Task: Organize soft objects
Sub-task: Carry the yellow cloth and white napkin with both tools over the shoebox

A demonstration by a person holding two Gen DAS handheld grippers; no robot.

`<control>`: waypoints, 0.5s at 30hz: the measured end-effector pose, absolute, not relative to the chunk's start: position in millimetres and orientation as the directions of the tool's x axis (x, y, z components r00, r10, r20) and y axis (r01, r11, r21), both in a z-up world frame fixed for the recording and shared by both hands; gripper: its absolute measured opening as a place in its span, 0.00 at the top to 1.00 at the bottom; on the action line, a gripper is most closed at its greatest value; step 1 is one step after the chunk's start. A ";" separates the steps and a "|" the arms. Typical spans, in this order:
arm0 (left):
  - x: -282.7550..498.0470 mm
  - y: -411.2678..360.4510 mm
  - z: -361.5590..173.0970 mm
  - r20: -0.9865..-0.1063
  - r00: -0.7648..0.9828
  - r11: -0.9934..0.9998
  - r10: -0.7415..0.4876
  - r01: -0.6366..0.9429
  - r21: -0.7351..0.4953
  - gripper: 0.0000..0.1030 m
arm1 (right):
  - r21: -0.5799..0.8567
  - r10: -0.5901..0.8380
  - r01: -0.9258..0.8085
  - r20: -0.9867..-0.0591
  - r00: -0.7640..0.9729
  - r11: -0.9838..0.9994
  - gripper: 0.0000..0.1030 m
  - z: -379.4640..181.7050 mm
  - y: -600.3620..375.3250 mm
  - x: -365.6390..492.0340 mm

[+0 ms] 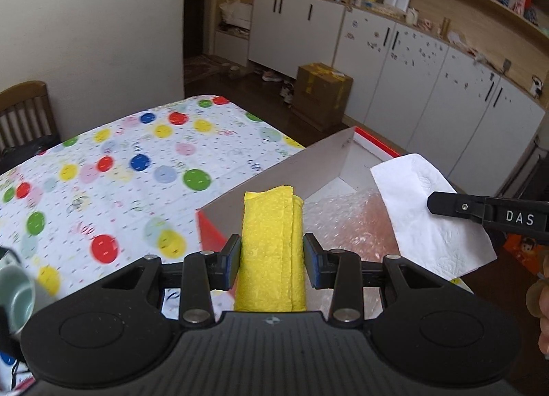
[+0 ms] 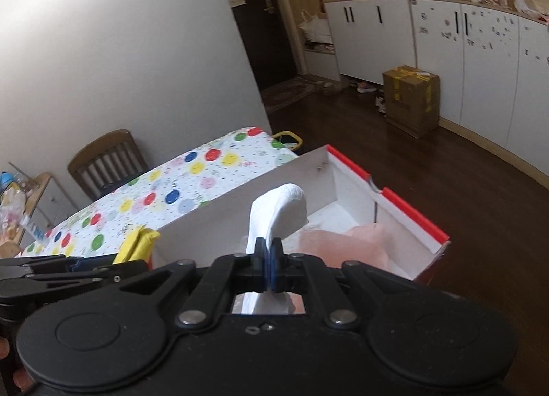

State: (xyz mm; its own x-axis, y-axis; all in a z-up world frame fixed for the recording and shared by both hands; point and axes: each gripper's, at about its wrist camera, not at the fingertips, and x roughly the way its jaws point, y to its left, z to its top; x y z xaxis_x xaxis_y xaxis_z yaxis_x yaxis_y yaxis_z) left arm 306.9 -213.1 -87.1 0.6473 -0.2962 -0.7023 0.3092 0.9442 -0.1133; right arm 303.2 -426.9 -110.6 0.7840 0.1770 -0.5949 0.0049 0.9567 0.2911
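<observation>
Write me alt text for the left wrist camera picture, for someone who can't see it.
The left gripper holds a folded yellow cloth at the near end of an open white box with red outer sides. From the right, the right gripper holds a white tissue over bubble wrap inside the box, which sits on a polka-dot tablecloth.

The left wrist camera sat just behind the left gripper (image 1: 271, 253), looking forward and slightly down over the table (image 1: 113, 169) and the near corner of the open box (image 1: 274, 173). The right wrist camera rode behind the right gripper (image 2: 269, 258), close above the same box (image 2: 411, 214), facing the far cabinets (image 2: 439, 39). Both views shared the box, the table, the cardboard carton (image 1: 322, 94) and the cabinets; each also caught the other gripper at its edge.
</observation>
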 end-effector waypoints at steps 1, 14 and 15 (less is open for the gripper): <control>311.4 -218.0 -89.2 -0.708 0.640 0.942 -0.298 0.316 -0.110 0.64 | 0.290 0.174 0.009 -0.598 0.783 0.957 0.99 -111.6 -428.4 305.1; 352.1 -272.0 -126.5 -0.792 0.562 0.927 -0.240 0.374 -0.015 0.64 | 0.291 0.144 0.079 -0.670 0.729 0.954 0.99 -147.0 -441.6 334.4; 353.7 -274.5 -129.6 -0.794 0.562 0.927 -0.233 0.376 -0.006 0.64 | 0.290 0.142 0.084 -0.676 0.723 0.953 0.99 -150.5 -440.8 336.6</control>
State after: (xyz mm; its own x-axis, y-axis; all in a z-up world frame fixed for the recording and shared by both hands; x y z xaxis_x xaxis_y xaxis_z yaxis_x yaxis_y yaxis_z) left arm 353.7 -274.5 -129.6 0.5619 -0.2332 -0.7937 0.3761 0.9265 -0.0059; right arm 336.6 -440.8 -150.5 0.7227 0.1416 -0.6765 0.0844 0.9534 0.2897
